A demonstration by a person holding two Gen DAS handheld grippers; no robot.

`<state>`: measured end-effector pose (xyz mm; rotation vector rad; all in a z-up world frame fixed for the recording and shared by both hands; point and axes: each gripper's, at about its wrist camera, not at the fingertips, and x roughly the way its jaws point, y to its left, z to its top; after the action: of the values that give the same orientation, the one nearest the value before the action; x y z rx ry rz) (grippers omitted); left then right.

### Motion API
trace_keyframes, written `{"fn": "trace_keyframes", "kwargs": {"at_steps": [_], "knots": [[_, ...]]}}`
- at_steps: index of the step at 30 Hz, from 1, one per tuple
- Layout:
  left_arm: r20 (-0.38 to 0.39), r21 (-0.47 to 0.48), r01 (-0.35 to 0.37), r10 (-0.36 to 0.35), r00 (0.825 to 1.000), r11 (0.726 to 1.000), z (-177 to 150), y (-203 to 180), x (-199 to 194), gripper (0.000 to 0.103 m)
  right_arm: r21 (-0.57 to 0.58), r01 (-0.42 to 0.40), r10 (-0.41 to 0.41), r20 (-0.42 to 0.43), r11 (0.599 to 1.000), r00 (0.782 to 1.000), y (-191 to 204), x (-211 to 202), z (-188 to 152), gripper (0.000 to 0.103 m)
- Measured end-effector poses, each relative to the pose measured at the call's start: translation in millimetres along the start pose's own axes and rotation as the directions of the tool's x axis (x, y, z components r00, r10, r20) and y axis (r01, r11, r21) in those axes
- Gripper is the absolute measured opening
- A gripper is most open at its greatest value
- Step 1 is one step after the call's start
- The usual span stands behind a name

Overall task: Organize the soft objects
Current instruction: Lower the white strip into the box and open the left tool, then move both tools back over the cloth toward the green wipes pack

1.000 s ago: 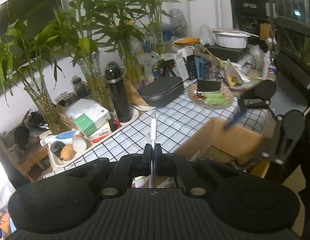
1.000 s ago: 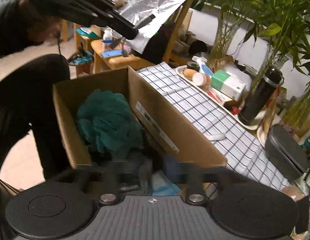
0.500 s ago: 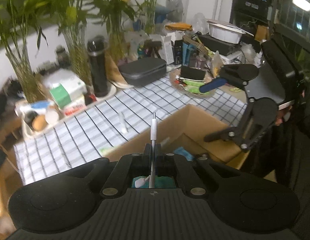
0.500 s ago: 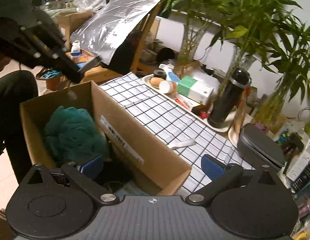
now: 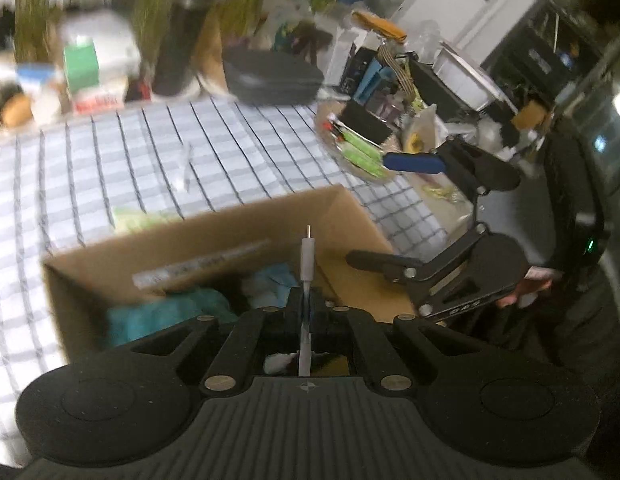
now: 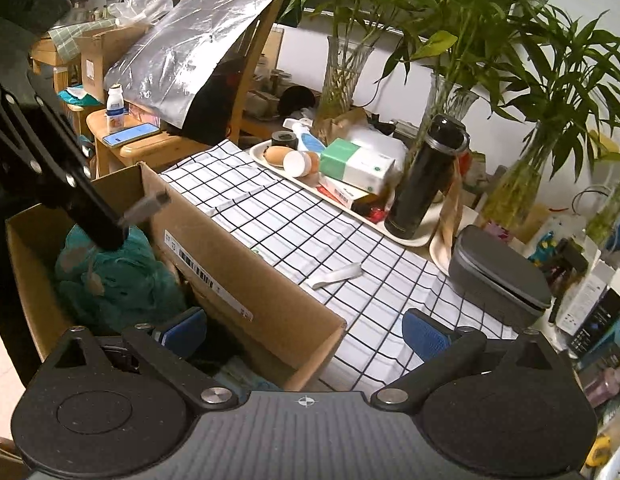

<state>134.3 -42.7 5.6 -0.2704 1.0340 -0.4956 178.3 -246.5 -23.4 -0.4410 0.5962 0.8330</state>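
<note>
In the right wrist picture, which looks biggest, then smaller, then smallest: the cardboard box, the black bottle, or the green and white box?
1. Cardboard box, though it is also nearest the camera.
2. Black bottle.
3. Green and white box.

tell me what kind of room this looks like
Probably a lived-in home room, cluttered: bamboo stalks in glass vases, a checked tablecloth with a tray of toiletries, and a wooden chair.

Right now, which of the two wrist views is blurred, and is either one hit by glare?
Left wrist view: smeared by motion, the checked tablecloth and plants streaked, the cardboard box soft-edged; a bright light flares at its right edge. Right wrist view: sharp and evenly lit, barcode label on the box readable as stripes, fisheye bending at the edges, no glare on the table.
</note>
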Motion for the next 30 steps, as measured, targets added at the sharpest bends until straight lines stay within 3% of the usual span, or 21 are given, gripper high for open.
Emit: {"fn": "trace_keyframes", "kwargs": {"at_steps": [1, 3, 4, 12, 19, 23, 30], "knots": [[-0.006, -0.015, 0.013, -0.013, 1.000, 1.000, 0, 2, 1, 0.031, -0.001, -0.001, 0.001, -0.001, 1.000, 1.000, 1, 0, 0, 0.103], [0.002, -0.016, 0.009, -0.009, 1.000, 1.000, 1, 2, 2, 0.054, -0.007, -0.002, 0.002, -0.002, 1.000, 1.000, 1, 0, 0, 0.103], [0.010, -0.007, 0.005, -0.004, 1.000, 1.000, 0, 2, 1, 0.057, -0.008, -0.002, 0.002, -0.003, 1.000, 1.000, 1, 0, 0, 0.103], [-0.006, -0.013, -0.020, 0.020, 1.000, 1.000, -2, 7, -2, 0.057, -0.005, 0.008, -0.009, -0.007, 1.000, 1.000, 1, 2, 1, 0.103], [0.054, 0.045, -0.130, 0.127, 0.990, 0.991, -5, 9, -18, 0.057, -0.006, -0.004, 0.004, -0.004, 1.000, 1.000, 1, 3, 1, 0.103], [0.131, 0.071, -0.196, 0.186, 0.974, 0.978, -6, 10, -32, 0.057, 0.018, -0.036, 0.037, -0.032, 0.999, 0.999, 0, 7, 1, 0.103], [0.268, 0.073, -0.310, 0.280, 0.922, 0.948, -5, 20, -53, 0.057, 0.114, -0.065, 0.072, -0.054, 0.991, 0.996, -9, 14, 3, 0.103]]}}
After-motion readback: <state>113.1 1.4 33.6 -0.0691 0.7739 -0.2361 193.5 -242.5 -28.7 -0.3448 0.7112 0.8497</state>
